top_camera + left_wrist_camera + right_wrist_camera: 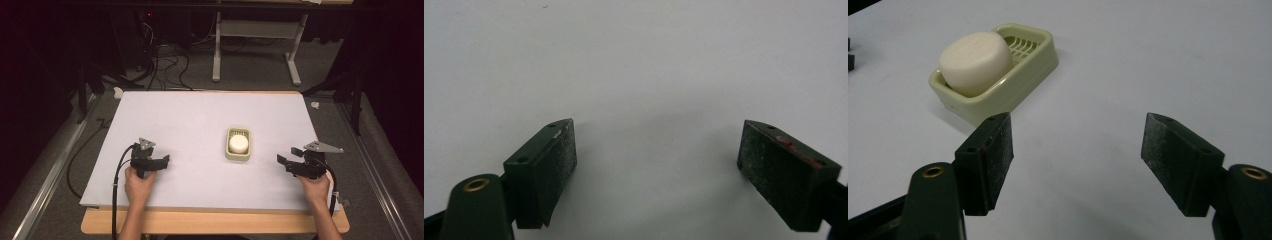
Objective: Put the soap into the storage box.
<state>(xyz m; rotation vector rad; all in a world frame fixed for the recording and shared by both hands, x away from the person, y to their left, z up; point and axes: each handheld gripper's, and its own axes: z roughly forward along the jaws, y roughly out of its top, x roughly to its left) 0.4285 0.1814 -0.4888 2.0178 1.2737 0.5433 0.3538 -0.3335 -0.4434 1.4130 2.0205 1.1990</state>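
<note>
- Jaws of the left gripper (161,161) and right gripper (287,157) stand wide apart, holding nothing, low over the near part of the white table (190,115)
- Farther in, between them, a round soap (238,143) sits in its pale green soap dish (227,152)
- Seemingly a start: reaching in comes next, likely by the right, which faces the dish

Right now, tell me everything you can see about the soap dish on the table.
The soap dish is a pale green, rounded-rectangular tray that looks like plastic, with a raised rim and a slotted, ribbed floor. It sits flat on the white table surface, right of centre, between the two grippers but touched by neither. A round, off-white soap bar rests in it, toward the end nearer the person, leaving the slots at the far end bare.
</note>
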